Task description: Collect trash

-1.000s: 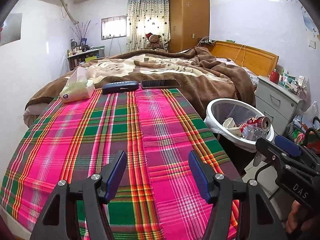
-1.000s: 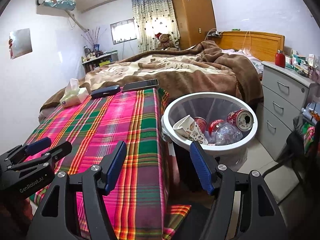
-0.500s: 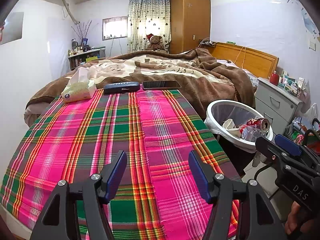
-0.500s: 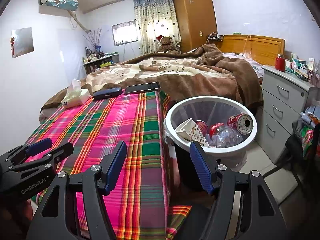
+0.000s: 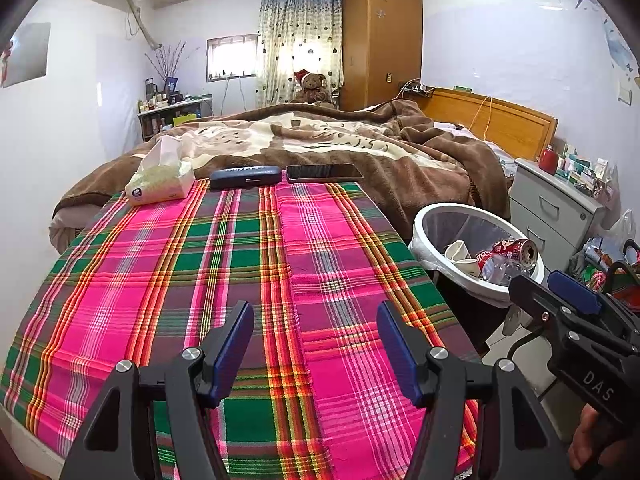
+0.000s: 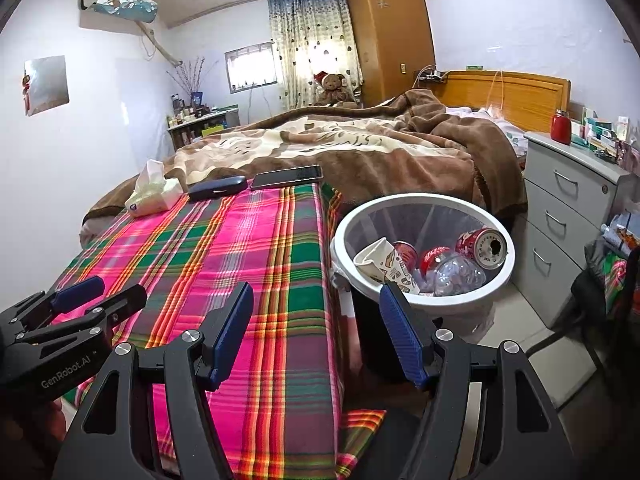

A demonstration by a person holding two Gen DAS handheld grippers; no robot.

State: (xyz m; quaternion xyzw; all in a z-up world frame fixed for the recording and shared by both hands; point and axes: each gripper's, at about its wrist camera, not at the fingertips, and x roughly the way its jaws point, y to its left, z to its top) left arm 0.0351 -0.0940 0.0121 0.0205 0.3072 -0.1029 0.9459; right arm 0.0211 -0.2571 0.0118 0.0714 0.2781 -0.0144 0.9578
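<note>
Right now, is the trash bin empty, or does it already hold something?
Not empty. The trash bin already holds a crushed paper cup, red cans and a clear plastic bottle, piled well below the rim.

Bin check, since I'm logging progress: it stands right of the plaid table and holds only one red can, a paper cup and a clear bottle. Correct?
Not quite: the right wrist view shows three red cans in the bin, not one. The rest holds.
</note>
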